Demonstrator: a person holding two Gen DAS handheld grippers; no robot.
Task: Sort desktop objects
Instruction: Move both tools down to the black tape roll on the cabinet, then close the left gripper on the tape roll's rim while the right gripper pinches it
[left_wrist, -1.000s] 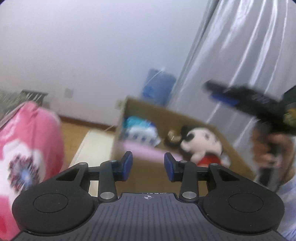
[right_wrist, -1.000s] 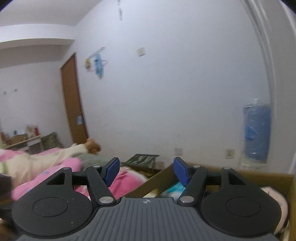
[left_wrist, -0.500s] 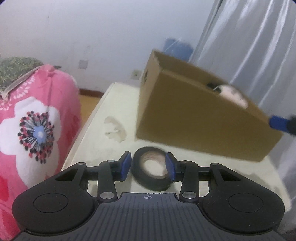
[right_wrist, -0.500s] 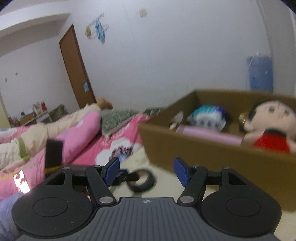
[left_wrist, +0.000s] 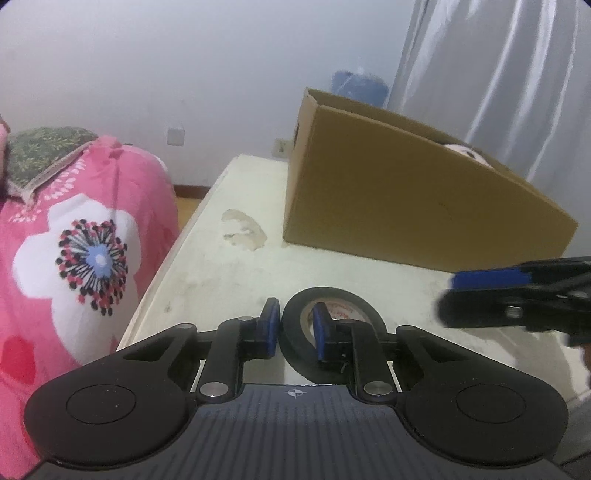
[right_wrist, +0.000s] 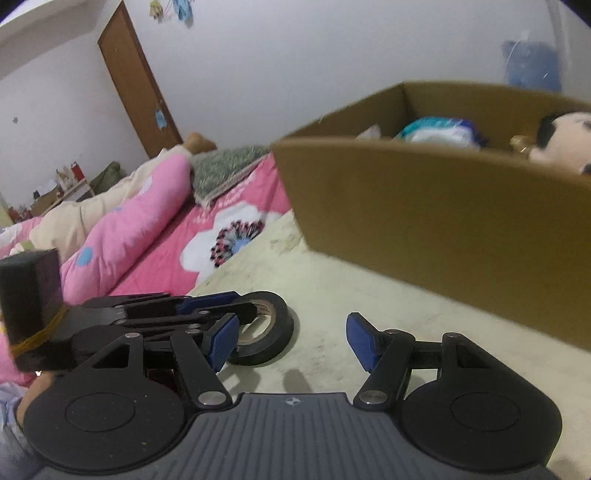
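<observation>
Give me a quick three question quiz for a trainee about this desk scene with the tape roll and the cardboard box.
1. True or false: the left claw pinches the wall of the tape roll, one finger inside the ring.
2. What is between the fingers of the right claw?
A. tape roll
B. nothing
C. a toy
3. Which soft thing lies in the cardboard box?

Key:
1. true
2. B
3. The plush doll

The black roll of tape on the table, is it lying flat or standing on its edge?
Lying flat. The black roll of tape rests on the cream table, hole upward; the left gripper has just been closing across its wall.
</observation>
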